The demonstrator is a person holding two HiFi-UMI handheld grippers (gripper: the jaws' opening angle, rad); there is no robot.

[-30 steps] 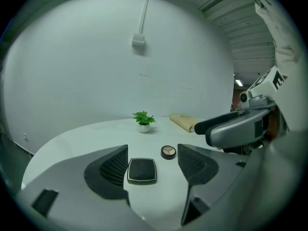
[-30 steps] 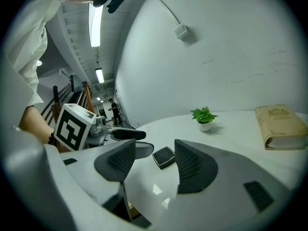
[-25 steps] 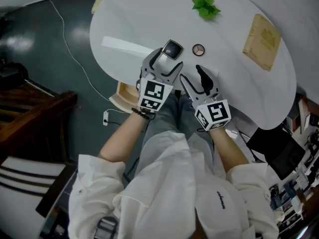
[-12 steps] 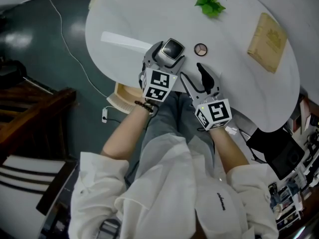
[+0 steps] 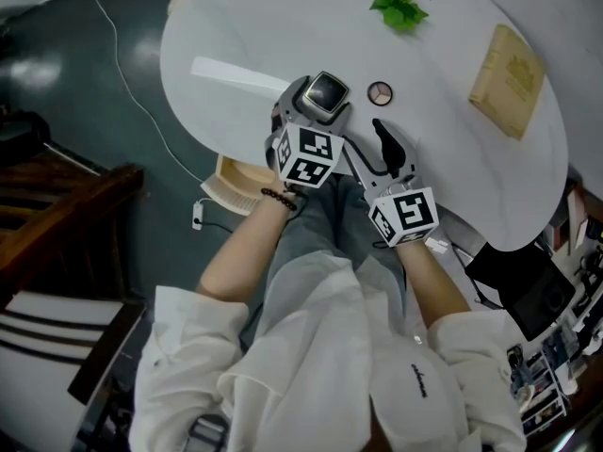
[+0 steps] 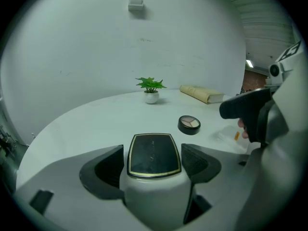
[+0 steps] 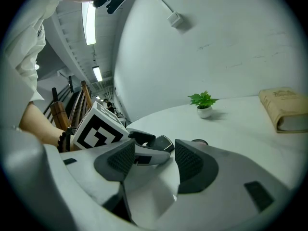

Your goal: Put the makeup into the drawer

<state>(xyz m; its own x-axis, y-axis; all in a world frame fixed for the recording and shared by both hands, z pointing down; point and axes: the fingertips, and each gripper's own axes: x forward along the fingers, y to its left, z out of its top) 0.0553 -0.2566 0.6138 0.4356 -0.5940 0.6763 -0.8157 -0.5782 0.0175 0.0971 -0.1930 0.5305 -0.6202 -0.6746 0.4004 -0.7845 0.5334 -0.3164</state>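
No legible txt, nos. or brand anywhere. Left cube (image 5: 306, 155) & right cube (image 5: 403, 215) carry b/w square code patterns only, no letters or digits. Tan book (image 5: 509, 67) on the surface has a cover emblem, too small to read. Dark compact (image 6: 154, 154) lid shows a faint mark near its middle, illegible. A short line of dark script on the white garment (image 5: 412, 370) is too small to make out.
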